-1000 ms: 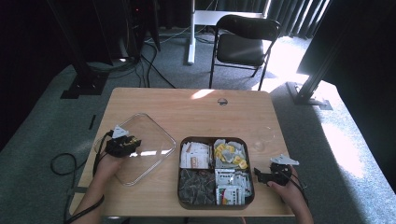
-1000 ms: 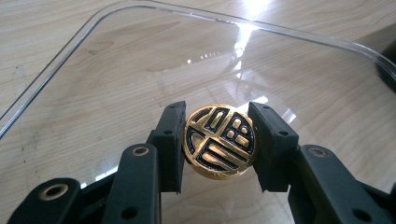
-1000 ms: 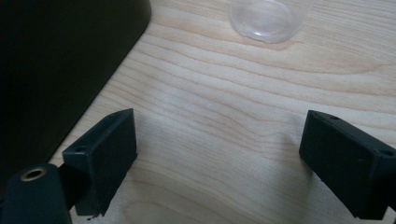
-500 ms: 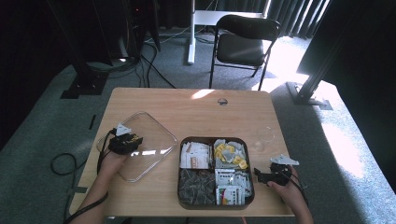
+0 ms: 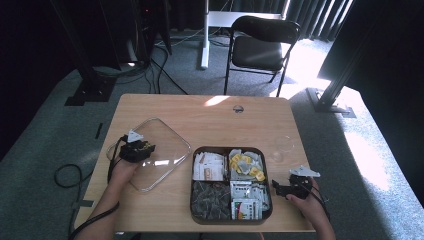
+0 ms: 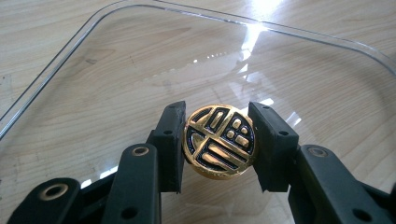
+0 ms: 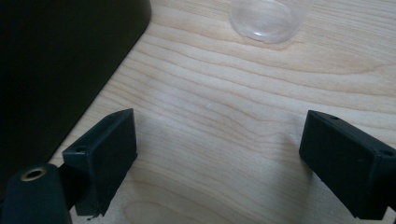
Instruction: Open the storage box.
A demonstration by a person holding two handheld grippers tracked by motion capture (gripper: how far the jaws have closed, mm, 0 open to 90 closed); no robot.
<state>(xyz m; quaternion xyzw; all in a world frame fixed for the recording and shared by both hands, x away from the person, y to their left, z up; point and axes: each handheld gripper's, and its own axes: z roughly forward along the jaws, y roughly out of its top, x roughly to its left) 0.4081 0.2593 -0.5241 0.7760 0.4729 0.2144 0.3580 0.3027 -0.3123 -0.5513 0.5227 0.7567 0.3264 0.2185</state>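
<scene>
Left gripper (image 6: 218, 142) clenched on gold knob (image 6: 219, 141) of clear lid (image 6: 116, 70) beneath it, right gripper (image 7: 219, 158) released over bare table (image 7: 224, 93), dark tray (image 7: 56, 60) beside its jaw

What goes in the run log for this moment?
left gripper: shut on lid knob | right gripper: open, over table | tray: uncovered

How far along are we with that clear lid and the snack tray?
Done: the clear lid lies on the table, left of the open tray. In hand: the left gripper is shut on the lid's gold knob. The right gripper is open and holds nothing, right of the tray. Left, probably: setting the lid on the tray.
</scene>
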